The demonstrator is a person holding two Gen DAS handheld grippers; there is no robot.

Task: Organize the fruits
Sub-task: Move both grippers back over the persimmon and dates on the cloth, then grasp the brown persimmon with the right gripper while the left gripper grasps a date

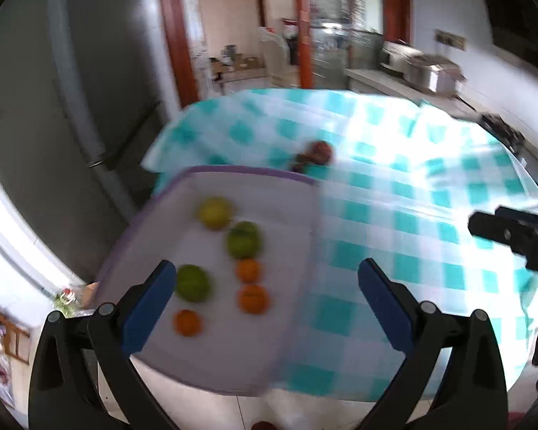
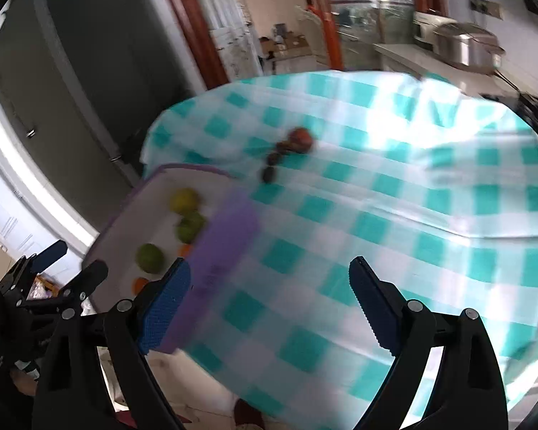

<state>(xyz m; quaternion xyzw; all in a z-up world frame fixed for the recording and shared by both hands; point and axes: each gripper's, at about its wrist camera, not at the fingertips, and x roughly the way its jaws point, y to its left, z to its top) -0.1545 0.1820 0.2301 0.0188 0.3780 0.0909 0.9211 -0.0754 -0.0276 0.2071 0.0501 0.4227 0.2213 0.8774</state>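
A teal-checked cloth [image 1: 394, 215] covers the worktop; a white tray [image 1: 287, 222] at its left edge holds green and orange fruits [image 1: 244, 238], with a red apple [image 1: 321, 151] beyond. Left claw [image 1: 265, 301] and right claw [image 2: 269, 301] hover wide, empty, angled downward.

A home kitchen — a table [image 1: 394, 193] under a teal-and-white checked cloth stands beside a tall dark fridge [image 1: 71, 114]. Behind it runs a counter [image 2: 434, 64] with a steel cooker [image 2: 462, 44] and a white-tiled wall, and a red-framed doorway [image 1: 233, 28] opens onto another room.
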